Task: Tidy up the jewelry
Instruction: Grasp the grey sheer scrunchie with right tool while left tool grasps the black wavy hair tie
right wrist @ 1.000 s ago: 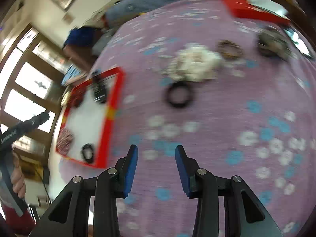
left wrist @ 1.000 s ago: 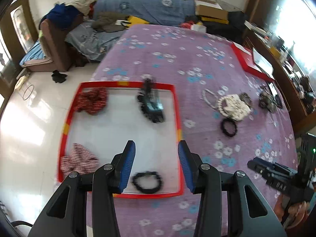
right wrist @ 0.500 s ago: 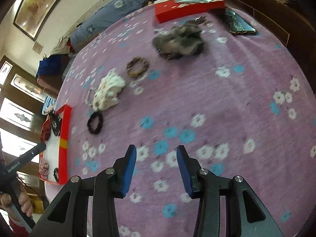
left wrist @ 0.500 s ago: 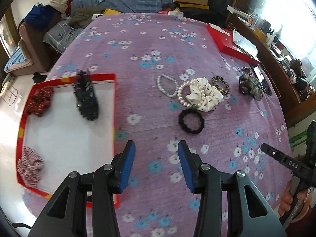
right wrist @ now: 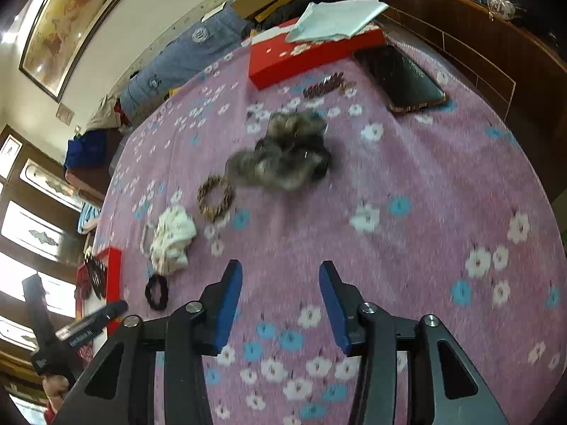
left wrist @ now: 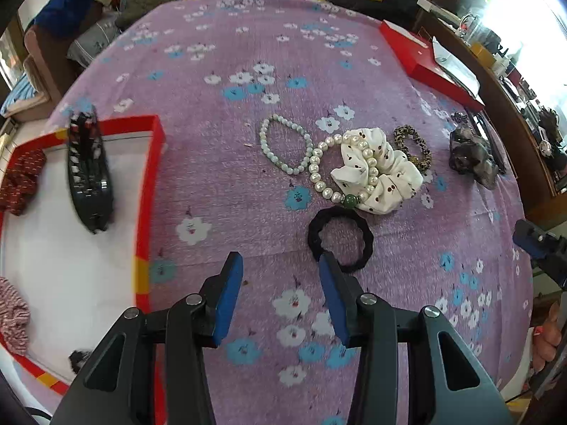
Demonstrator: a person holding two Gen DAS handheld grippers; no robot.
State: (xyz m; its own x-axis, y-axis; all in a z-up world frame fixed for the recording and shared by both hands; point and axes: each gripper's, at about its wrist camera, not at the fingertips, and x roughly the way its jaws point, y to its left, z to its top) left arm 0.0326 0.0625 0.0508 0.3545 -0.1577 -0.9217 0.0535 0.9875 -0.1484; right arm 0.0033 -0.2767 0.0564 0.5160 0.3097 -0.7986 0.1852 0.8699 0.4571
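Black scrunchie [left wrist: 339,238] just beyond left tool [left wrist: 280,265].

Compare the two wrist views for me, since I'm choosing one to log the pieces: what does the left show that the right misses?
Left wrist only: the green bead bracelet, the pearl bracelet's green bead, and the red scrunchie and striped scrunchie in the red tray.
Right wrist only: the phone, the brown hair clip, and the paper on the red box.
Both: black hair tie, white scrunchie, leopard hair tie, grey furry piece.
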